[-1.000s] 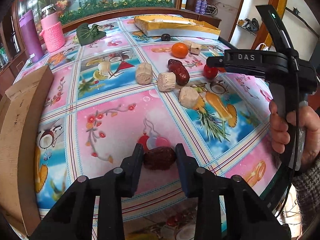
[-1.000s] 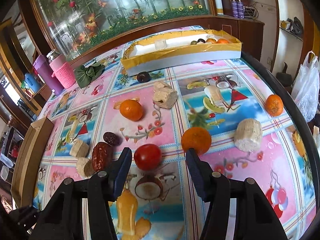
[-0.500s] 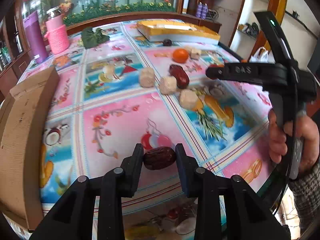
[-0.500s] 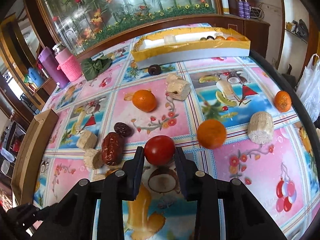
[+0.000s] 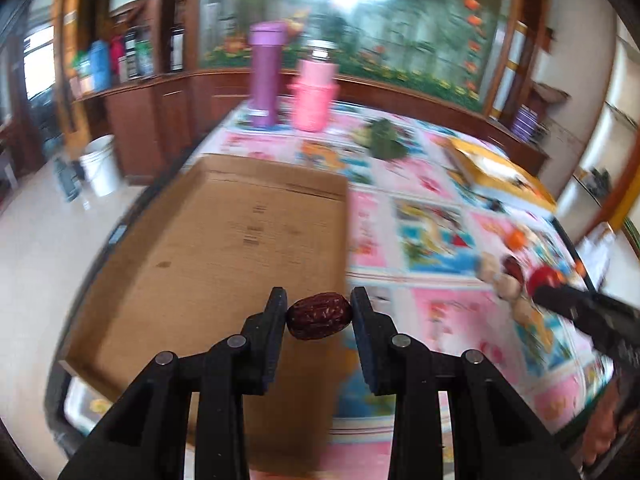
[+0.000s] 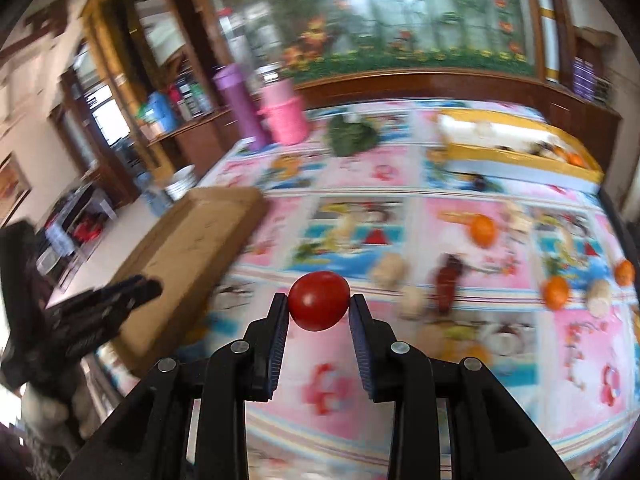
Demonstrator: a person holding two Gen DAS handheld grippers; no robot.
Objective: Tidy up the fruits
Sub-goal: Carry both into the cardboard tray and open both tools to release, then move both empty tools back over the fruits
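My left gripper point(image 5: 319, 309) is shut on a dark red date point(image 5: 319, 316) and holds it in the air over the near right edge of a flat cardboard box point(image 5: 224, 248). My right gripper point(image 6: 319, 306) is shut on a red tomato point(image 6: 319, 306), lifted above the patterned tablecloth point(image 6: 360, 380). In the right wrist view the cardboard box point(image 6: 192, 256) lies to the left, with the left gripper's black body point(image 6: 100, 316) in front of it. The right gripper point(image 5: 592, 312) shows at the right edge of the left wrist view, the tomato point(image 5: 544, 278) at its tip.
On the cloth lie oranges point(image 6: 482, 230), pale chunks point(image 6: 390, 270), and another date point(image 6: 448, 284). A yellow-rimmed tray point(image 6: 520, 160) with fruit stands at the back right. A purple bottle point(image 5: 266, 80), a pink cup point(image 5: 314, 96) and green leaves point(image 5: 384, 144) stand at the far edge.
The right gripper closed on the tomato and lifted it. Both grippers rose and swung left toward the cardboard box, the left one still carrying the date.
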